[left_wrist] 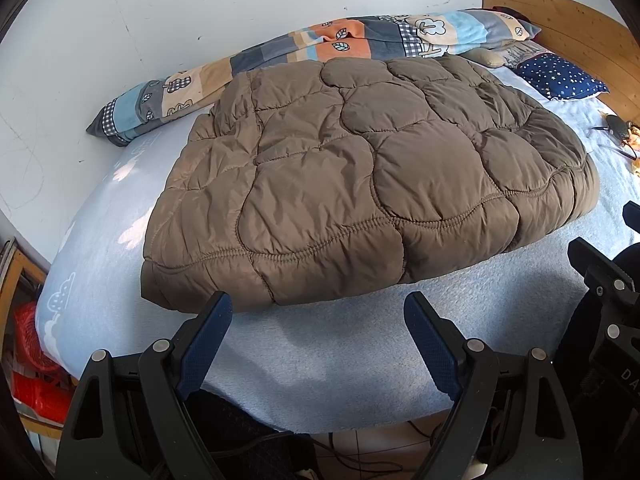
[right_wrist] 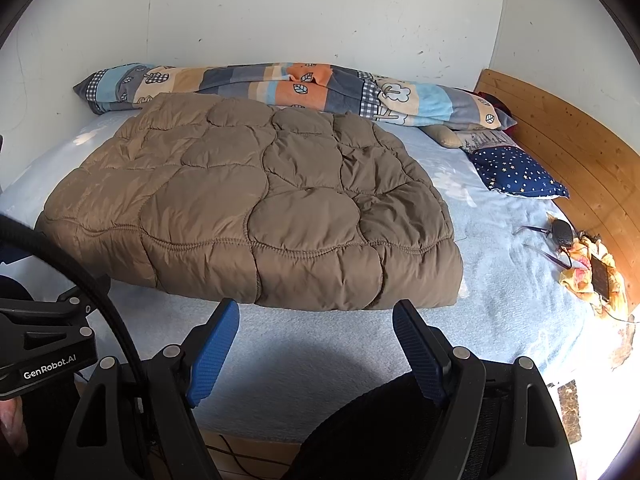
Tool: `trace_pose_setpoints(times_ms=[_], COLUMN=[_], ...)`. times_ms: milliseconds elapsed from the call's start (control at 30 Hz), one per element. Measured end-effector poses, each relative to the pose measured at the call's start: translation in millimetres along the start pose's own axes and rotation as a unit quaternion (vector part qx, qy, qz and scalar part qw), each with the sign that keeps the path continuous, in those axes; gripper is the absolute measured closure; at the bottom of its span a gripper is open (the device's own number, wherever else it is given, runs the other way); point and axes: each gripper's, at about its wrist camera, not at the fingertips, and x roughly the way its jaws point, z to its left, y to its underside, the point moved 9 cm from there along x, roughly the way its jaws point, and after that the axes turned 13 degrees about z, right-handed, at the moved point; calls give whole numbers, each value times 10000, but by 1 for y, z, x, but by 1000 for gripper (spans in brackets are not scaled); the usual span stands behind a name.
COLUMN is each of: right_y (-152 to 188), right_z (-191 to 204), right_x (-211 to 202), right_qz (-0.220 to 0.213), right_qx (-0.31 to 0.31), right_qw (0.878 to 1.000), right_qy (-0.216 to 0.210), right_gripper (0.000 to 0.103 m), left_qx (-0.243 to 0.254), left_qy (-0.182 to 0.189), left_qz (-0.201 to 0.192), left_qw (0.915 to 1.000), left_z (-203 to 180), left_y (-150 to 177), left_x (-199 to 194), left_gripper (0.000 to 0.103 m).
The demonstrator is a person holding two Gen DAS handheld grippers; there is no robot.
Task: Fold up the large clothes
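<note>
Both tools, left (left_wrist: pixel 318 312) & right (right_wrist: pixel 316 318), spread apart, empty, near folded brown jacket (left_wrist: pixel 360 176) on bed (left_wrist: pixel 340 360).

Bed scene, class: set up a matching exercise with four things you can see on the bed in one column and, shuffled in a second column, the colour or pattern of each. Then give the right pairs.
Column 1
1. quilted jacket
2. rolled blanket
3. small pillow
4. bed sheet

Column 2
A. dark blue with little stars
B. plain brown
C. pale blue
D. patchwork of orange, blue and grey with leaves

Pairs: 1-B, 2-D, 3-A, 4-C
</note>
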Motion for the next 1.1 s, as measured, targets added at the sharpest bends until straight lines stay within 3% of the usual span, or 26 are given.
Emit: trace_pose_setpoints(times_ms=[1100], right_y=[1], right_z=[0], right_x=[-1], right_qz=[-5], right_qx=[2], right_qw=[10000], right_qy=[46], right_gripper=[20], left_qx=[72], left_qy=[21], left_qz=[8], left_qw=[10000], left_z=[1], left_y=[2], left_x=[1], left_gripper=[16])
